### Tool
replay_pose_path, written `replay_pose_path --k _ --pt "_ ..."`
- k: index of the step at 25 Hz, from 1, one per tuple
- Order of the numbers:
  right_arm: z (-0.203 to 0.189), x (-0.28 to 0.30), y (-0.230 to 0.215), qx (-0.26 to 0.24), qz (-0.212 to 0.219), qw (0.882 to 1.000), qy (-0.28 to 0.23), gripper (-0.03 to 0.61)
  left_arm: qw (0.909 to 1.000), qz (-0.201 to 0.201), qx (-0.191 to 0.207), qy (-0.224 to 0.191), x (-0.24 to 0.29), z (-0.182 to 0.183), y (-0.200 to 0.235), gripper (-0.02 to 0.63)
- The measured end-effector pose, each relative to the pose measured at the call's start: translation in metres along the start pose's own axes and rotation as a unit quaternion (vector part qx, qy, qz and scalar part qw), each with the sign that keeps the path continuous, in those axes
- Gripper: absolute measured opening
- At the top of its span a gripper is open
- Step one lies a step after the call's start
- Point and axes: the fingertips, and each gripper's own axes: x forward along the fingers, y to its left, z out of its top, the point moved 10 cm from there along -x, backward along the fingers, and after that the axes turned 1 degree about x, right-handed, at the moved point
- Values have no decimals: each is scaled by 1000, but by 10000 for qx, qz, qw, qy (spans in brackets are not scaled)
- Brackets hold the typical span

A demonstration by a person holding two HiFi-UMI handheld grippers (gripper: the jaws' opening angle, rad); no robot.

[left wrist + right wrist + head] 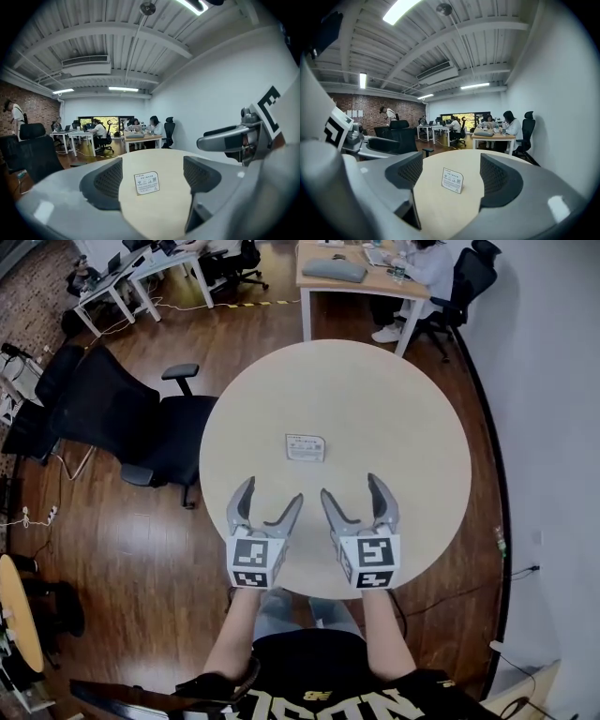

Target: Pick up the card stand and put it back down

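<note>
A small white card stand (pixel 306 448) stands upright near the middle of the round beige table (pixel 384 399). Both grippers hover side by side over the table's near edge, pointing at the stand from some way short of it. My left gripper (pixel 273 491) is open with nothing between its jaws. My right gripper (pixel 349 486) is open and empty too. The left gripper view frames the card stand (pixel 146 183) between its dark pads (pixel 105 180), far ahead. In the right gripper view the card stand (pixel 453 180) also sits well beyond the pads (pixel 499 180).
A black office chair (pixel 141 423) stands left of the table on the wooden floor. A wooden desk (pixel 361 282) with a seated person (pixel 422 263) is beyond the table, and white desks (pixel 141 277) stand at the far left. A white wall runs along the right.
</note>
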Motion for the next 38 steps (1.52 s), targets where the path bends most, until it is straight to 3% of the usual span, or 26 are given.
replay_pose_path --k 14,23,33,35,38 --pt "-53 40 35 302 -91 9965 773 387 9964 -572 -292 558 19 -68 52 417" --pt "-82 58 35 458 -280 9929 1059 387 9920 -990 373 685 42 -93 113 416" --pt "-87 74 20 547 -502 9915 1071 387 9735 -1718 1182 937 62 -84 206 434" --pt "-88 79 18 554 -507 9913 1078 387 9678 -2006 1225 903 71 -80 223 443" --pt "-90 85 16 572 -507 9909 1104 387 9519 -2649 1290 838 94 -73 237 505"
